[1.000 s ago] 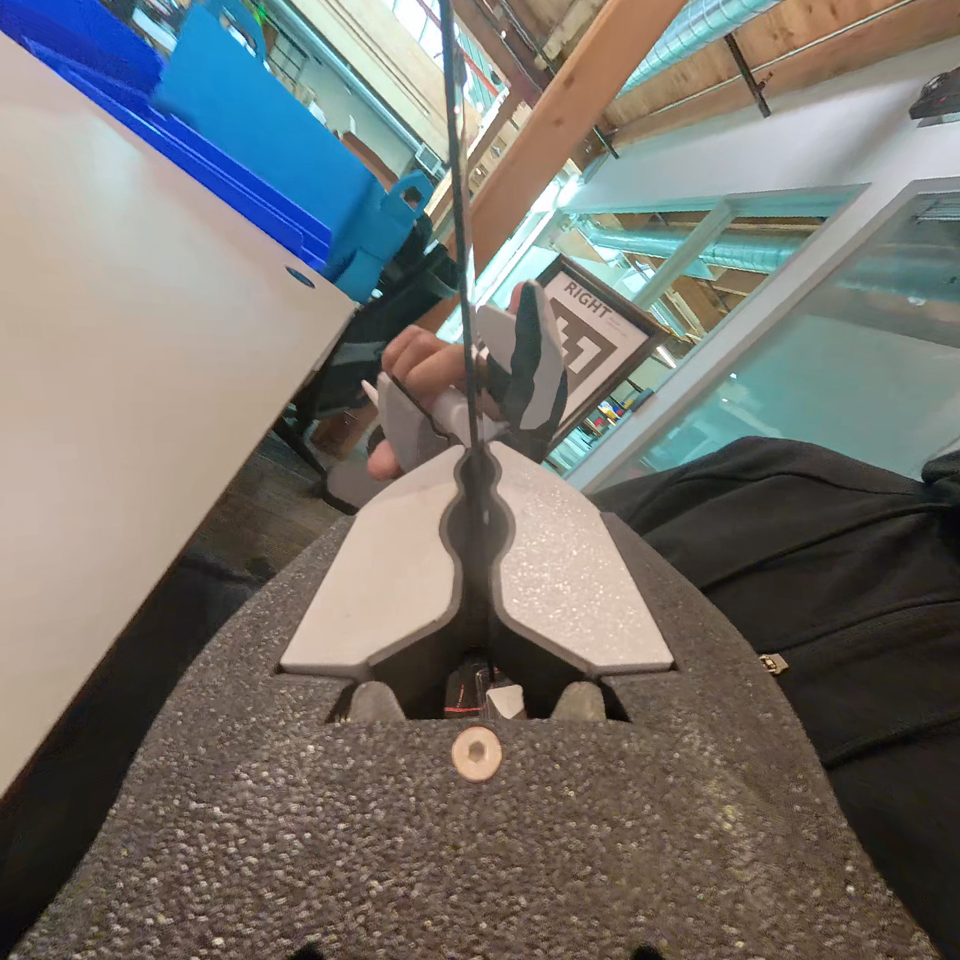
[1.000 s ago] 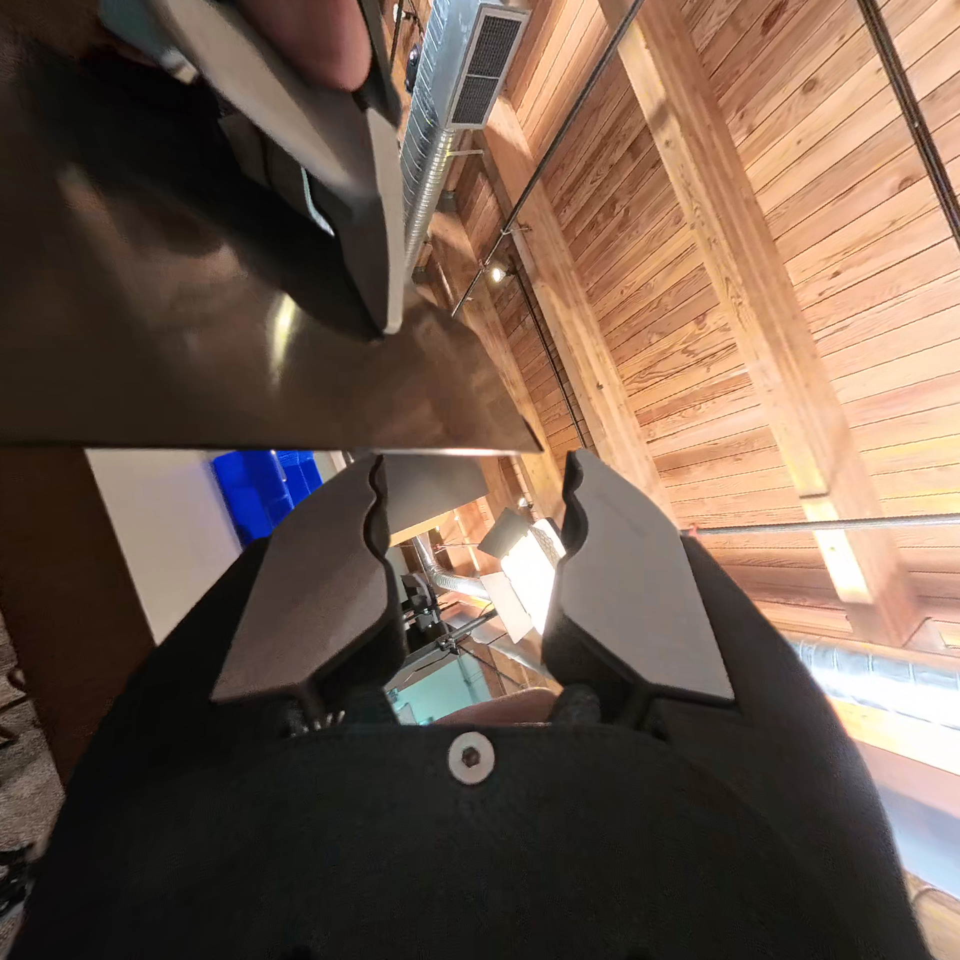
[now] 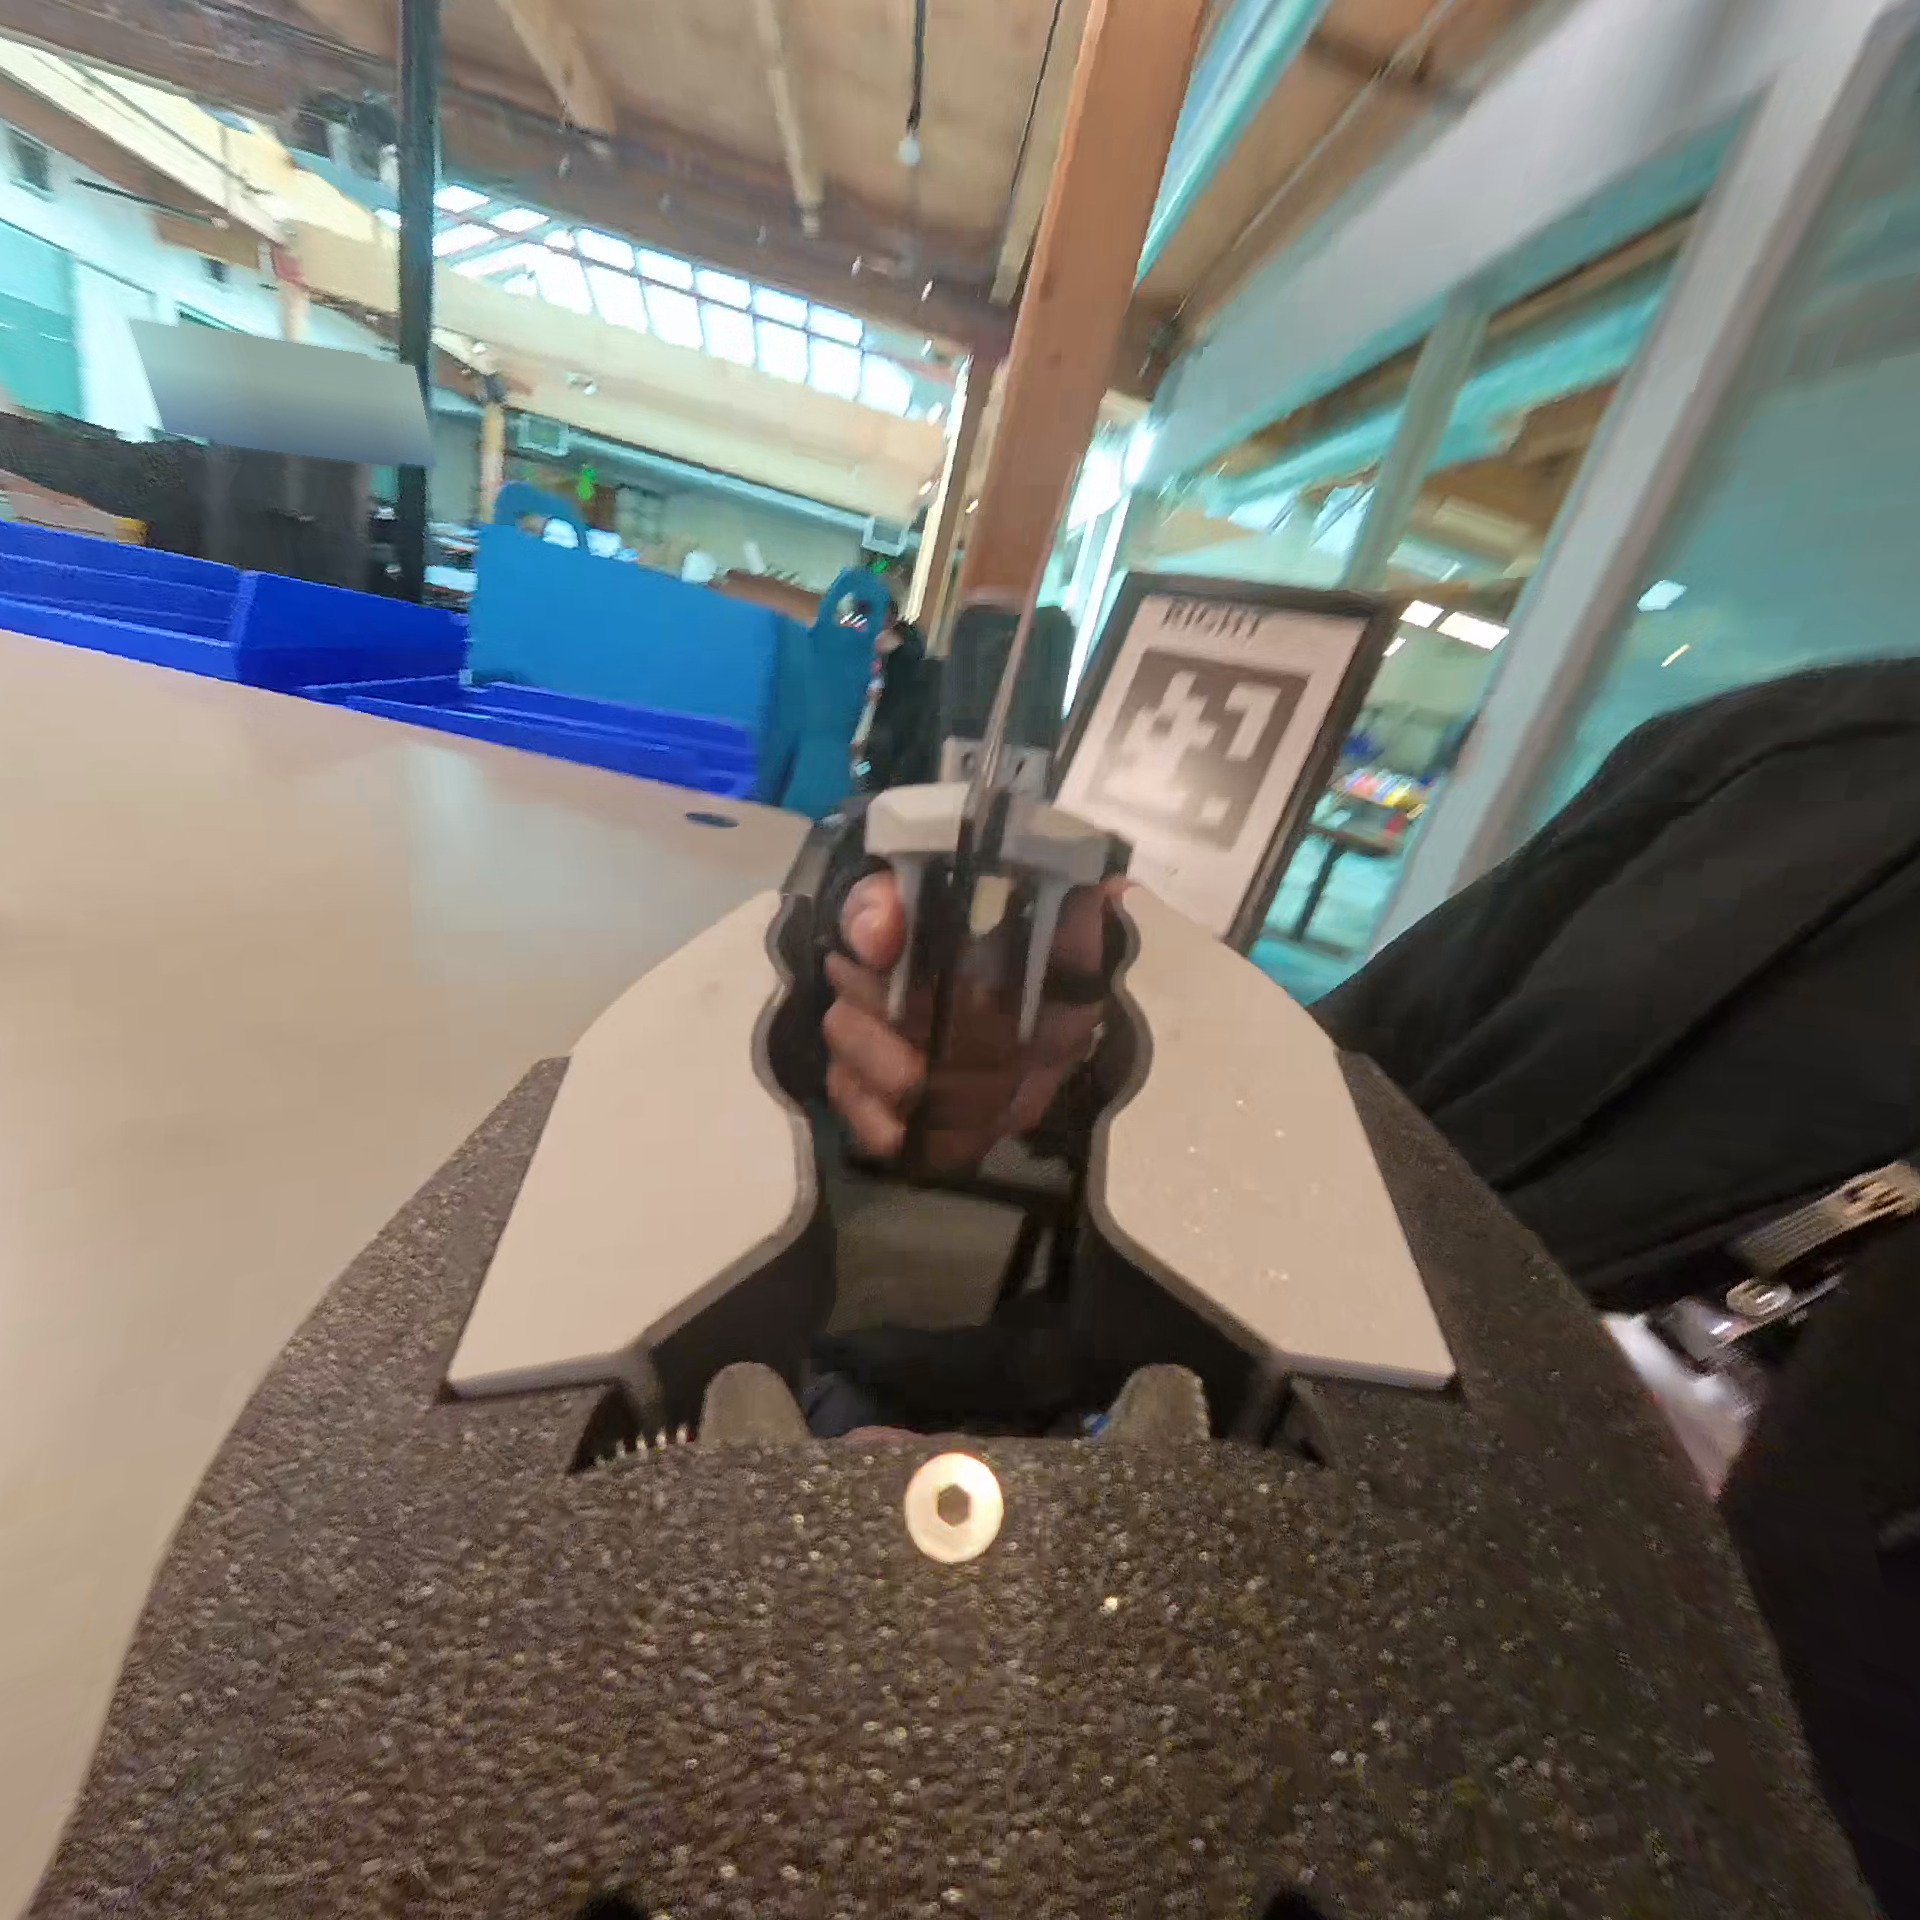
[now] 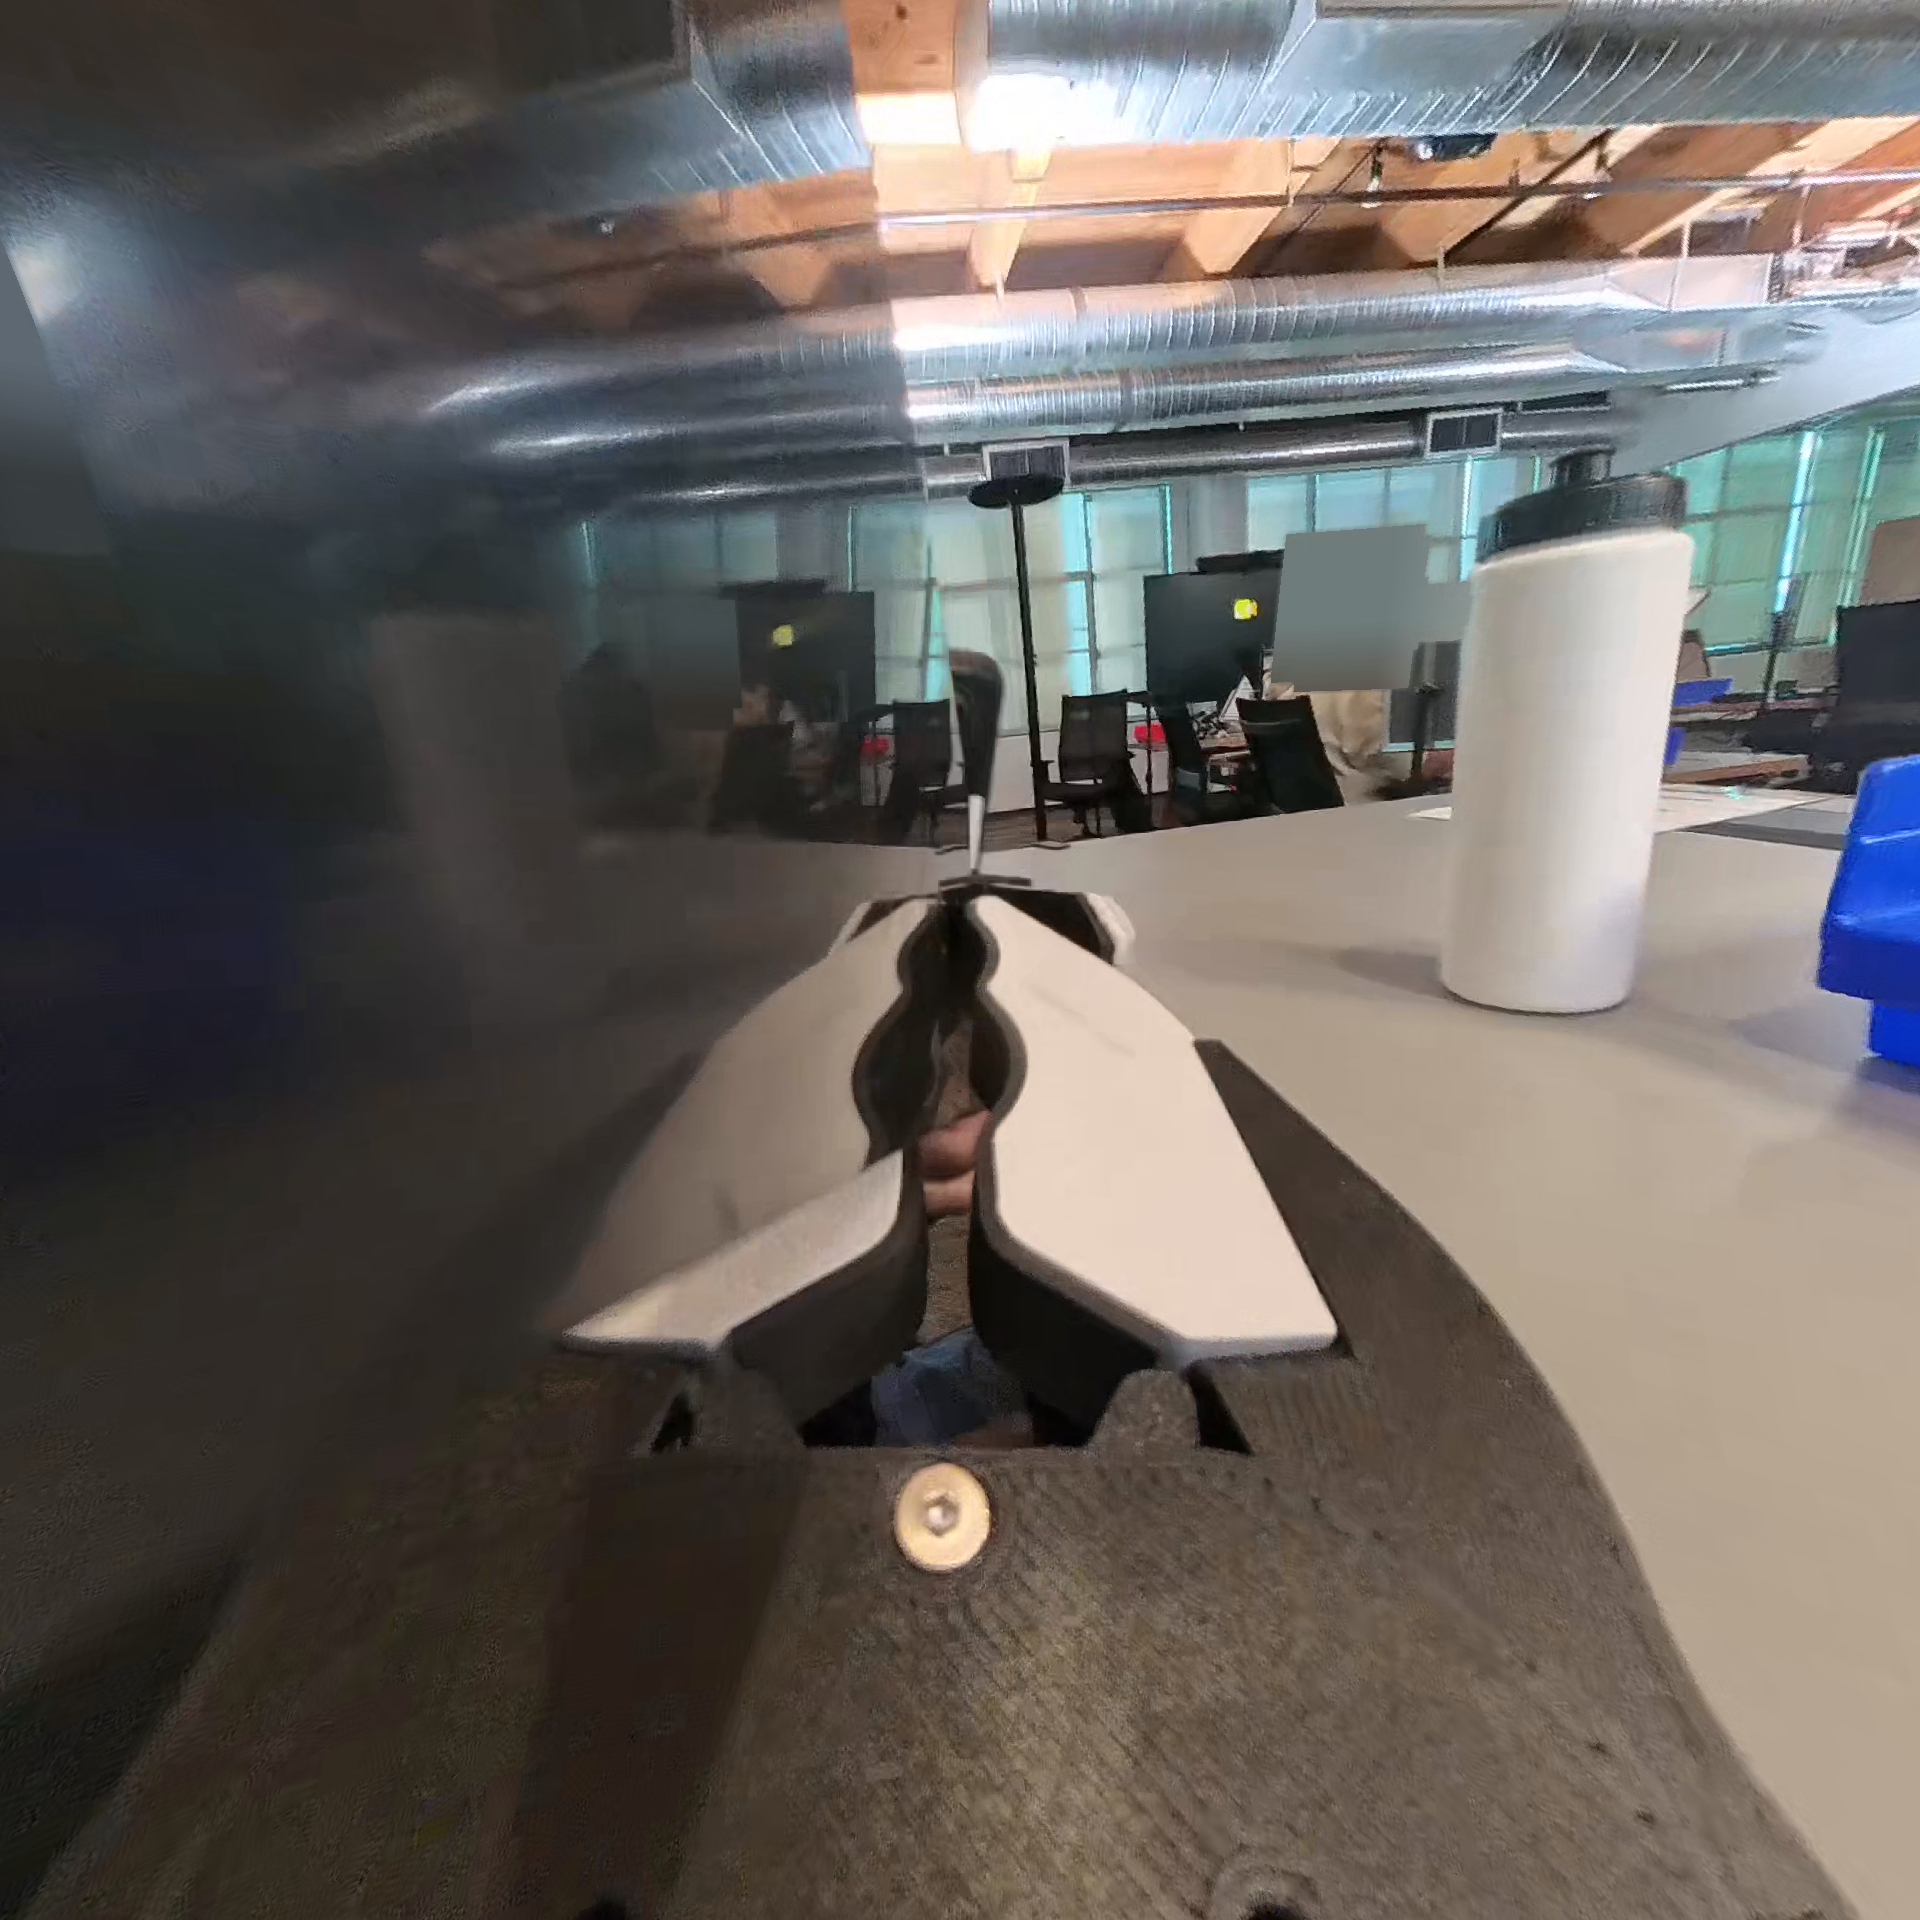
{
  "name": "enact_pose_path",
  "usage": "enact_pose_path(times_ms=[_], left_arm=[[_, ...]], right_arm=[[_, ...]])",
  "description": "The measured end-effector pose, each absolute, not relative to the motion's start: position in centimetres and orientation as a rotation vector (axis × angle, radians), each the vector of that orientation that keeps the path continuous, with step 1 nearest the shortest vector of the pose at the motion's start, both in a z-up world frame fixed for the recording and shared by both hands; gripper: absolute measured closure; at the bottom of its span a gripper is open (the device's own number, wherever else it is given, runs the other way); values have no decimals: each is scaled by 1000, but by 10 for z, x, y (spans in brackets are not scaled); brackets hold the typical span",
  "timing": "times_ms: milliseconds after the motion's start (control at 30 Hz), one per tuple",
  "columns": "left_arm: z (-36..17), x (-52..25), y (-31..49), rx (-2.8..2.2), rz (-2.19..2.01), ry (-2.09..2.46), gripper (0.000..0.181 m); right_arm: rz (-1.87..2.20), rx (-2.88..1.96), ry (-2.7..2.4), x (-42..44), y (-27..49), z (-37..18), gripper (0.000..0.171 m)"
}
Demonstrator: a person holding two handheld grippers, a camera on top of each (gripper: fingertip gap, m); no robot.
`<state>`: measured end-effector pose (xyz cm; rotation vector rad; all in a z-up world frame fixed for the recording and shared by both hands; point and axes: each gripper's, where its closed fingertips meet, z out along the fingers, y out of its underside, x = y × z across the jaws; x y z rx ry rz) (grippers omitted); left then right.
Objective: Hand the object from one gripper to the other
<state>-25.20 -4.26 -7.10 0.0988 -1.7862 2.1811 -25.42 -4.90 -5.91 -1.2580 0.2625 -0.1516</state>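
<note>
Now my right gripper clamps a thin, shiny dark metal sheet edge-on, while my left gripper stands wide and empty above the pale tabletop.

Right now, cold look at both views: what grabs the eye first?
In the right wrist view, a big shiny metal sheet fills the left half, mirroring the ceiling, with the right gripper shut on its edge. A white bottle with a black cap stands on the grey table to the right. In the left wrist view, the left gripper is open, with a hand beyond it.
</note>
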Motion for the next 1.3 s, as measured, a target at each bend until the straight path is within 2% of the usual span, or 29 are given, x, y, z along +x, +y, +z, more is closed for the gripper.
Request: enact_pose_path(times_ms=[100,167,267,467,633,733,867,1033,1067,1167,1200,1267,1300], left_arm=[[-66,-253,-48,158,2146,-1654,143],[-67,-251,-50,177,2153,-1637,168],[-68,-245,-48,173,2213,-1687,177],[-51,-231,-29,7,2616,-2047,179],[-46,-238,-15,-661,2918,-2630,179],[-53,-244,-14,-1150,2863,-2891,179],[-59,-238,-16,-1567,2715,-3185,180],[-79,-244,-34,-1930,2502,-3242,180],[-82,-247,-38,-1961,2492,-3218,180],[-90,-247,-44,-1829,2506,-3172,176],[-94,-245,-44,-1732,2487,-3168,168],[-102,-237,-39,-1477,2439,-3169,143],[-106,-233,-35,-1390,2401,-3176,136]], right_arm=[[-137,-1281,278,-251,-44,-67,171],[-131,-1307,293,-249,-39,-73,170],[-90,-1308,344,-244,-37,-77,171],[-54,-1246,555,-218,-54,-79,134],[61,-1161,590,-218,-70,-64,123],[168,-1102,593,-220,-85,-54,117],[242,-1084,669,-212,-94,-60,109],[294,-1102,744,-208,-75,-74,104],[293,-1101,755,-207,-73,-75,107],[251,-1063,783,-203,-78,-75,150],[234,-1066,786,-202,-80,-76,158],[197,-1068,771,-201,-84,-74,164],[174,-1065,755,-202,-88,-70,166]])
